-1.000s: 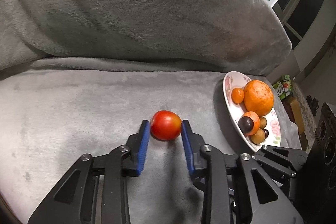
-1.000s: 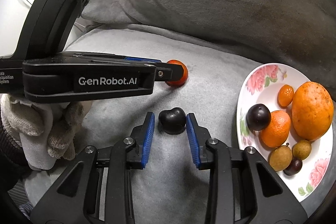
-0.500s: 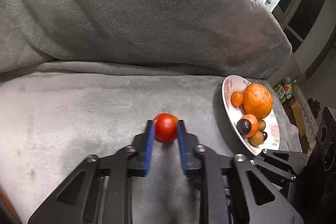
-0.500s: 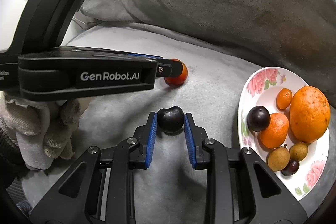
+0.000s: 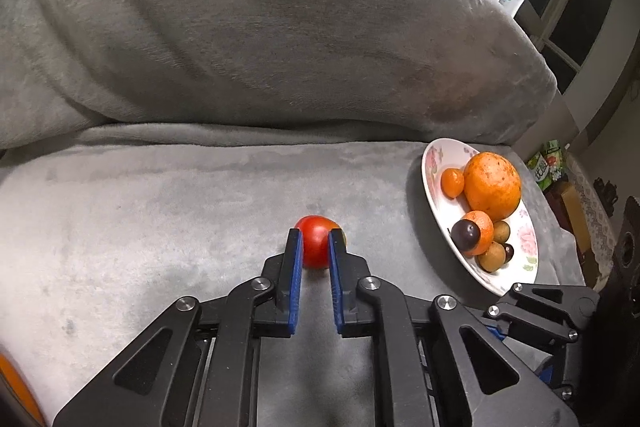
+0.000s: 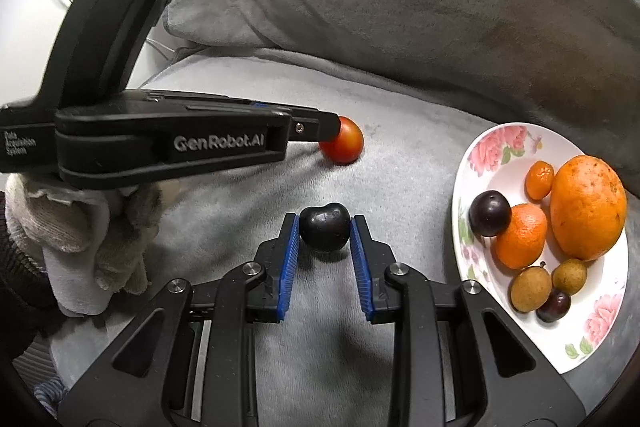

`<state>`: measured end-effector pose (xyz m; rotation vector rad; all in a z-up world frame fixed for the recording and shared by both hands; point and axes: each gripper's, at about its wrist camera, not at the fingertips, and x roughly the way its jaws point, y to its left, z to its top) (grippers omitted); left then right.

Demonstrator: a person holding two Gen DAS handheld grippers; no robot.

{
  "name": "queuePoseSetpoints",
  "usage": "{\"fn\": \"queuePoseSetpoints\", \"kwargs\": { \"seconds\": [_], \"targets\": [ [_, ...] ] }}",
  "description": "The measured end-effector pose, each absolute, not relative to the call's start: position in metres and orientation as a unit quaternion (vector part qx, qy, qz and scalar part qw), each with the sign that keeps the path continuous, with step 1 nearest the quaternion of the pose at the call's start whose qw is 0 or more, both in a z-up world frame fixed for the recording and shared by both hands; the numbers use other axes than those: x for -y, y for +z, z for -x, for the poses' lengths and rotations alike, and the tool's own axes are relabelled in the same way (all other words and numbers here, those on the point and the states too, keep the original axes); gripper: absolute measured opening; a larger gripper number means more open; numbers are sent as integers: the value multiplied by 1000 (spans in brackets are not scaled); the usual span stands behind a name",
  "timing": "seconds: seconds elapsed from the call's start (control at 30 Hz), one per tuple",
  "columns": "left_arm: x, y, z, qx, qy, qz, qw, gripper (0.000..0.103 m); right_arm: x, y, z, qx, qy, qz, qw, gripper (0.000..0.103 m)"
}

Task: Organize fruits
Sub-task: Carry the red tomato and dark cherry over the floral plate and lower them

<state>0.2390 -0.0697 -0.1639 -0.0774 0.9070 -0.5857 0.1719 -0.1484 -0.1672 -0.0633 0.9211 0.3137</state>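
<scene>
Tomato (image 5: pixel 316 247) sits pinched tight in the left claw (image 5: pixel 314 249) on the grey blanket (image 5: pixel 160 219), right claw (image 6: pixel 325 233) clamps a dark plum (image 6: pixel 324 233), plate (image 6: pixel 476 155) of fruit just beside.

My claws (image 6: pixel 323 233) are black linkages with silver screws and ribbed blue pads (image 6: pixel 289 259); behind my left claw (image 5: pixel 314 247), a worn knit glove (image 6: pixel 76 227).

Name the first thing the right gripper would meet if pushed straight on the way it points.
The dark plum already between its jaws; beyond it, probably the grey blanket, though depth is unclear.
</scene>
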Motion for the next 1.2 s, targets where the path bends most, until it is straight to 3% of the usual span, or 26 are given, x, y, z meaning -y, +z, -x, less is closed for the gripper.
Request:
{"fn": "queuePoseSetpoints", "kwargs": {
  "seconds": [0.03, 0.1, 0.17, 0.43, 0.5, 0.67, 1.2],
  "targets": [
    [72, -164, -239, -432, -279, 36, 857, 17, 149, -166, -171, -442, 151, 30, 884, 27],
    [75, -166, -240, -438, -276, 34, 855, 35, 151, -165, -167, -442, 151, 31, 884, 27],
    [77, -169, -241, -442, -275, 31, 853, 39, 154, -165, -164, -442, 150, 30, 884, 27],
    [85, -181, -247, -454, -268, 18, 850, 39, 163, -163, -159, -440, 146, 23, 886, 27],
    [85, -180, -247, -452, -265, 18, 851, 32, 165, -161, -156, -439, 146, 22, 886, 27],
    [83, -178, -247, -454, -265, 27, 850, 32, 170, -156, -152, -434, 148, 17, 888, 27],
    [88, -133, -217, -407, -288, 30, 867, 32, 212, -123, -116, -397, 136, -8, 908, 27]
  ]
}}
